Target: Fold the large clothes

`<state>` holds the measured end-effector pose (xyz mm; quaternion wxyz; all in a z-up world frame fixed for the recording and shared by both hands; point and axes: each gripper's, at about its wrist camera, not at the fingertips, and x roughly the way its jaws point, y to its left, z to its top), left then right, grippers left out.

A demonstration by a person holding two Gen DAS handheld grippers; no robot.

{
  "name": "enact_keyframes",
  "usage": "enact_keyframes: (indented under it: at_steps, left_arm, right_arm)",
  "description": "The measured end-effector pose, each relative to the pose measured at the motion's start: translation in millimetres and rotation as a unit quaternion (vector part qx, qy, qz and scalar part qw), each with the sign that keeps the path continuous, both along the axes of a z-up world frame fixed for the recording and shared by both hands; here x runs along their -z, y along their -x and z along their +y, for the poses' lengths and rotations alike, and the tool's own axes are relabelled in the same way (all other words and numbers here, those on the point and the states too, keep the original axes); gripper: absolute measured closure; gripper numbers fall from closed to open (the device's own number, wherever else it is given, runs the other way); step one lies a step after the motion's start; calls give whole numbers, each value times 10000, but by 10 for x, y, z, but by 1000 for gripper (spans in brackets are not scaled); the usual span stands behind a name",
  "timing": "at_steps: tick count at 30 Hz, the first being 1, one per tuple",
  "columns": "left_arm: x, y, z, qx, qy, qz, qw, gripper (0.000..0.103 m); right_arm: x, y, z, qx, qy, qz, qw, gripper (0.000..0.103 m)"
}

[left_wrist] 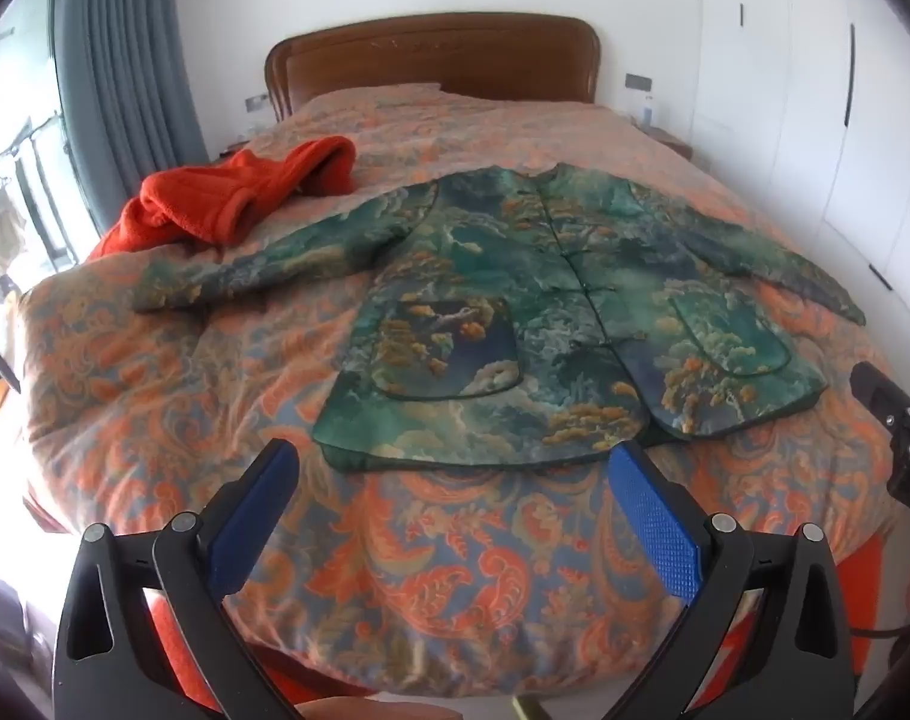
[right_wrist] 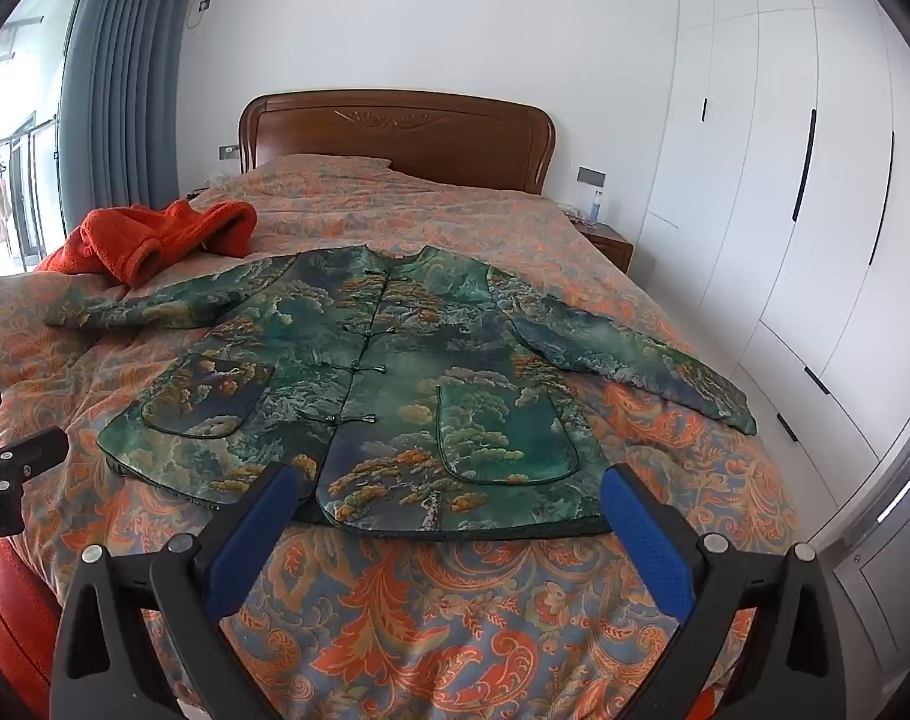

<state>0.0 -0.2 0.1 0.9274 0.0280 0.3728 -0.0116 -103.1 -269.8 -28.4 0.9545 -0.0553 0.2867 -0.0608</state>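
A green patterned jacket [left_wrist: 502, 300] lies flat and face up on the bed, buttoned, both sleeves spread out to the sides; it also shows in the right wrist view [right_wrist: 389, 372]. My left gripper [left_wrist: 455, 462] is open and empty, held just short of the jacket's hem. My right gripper [right_wrist: 449, 480] is open and empty, its fingertips over the hem's near edge. The right gripper's body [left_wrist: 898, 420] shows at the right edge of the left wrist view, the left gripper's body [right_wrist: 11, 468] at the left edge of the right wrist view.
An orange fleece garment [left_wrist: 227, 198] lies crumpled at the bed's left side, beside the jacket's left sleeve. The bed has an orange paisley quilt [right_wrist: 455, 630] and a wooden headboard [right_wrist: 395, 138]. White wardrobes [right_wrist: 784, 210] stand on the right, a grey curtain [right_wrist: 119, 90] on the left.
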Motion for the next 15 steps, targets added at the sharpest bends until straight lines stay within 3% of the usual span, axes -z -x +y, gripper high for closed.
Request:
enact_keyframes:
  at_steps: [15]
  left_arm:
    - [-8,5,-2,-17,30,43,10000,0]
  right_arm:
    - [85,11,49,-44,1,56,10000,0]
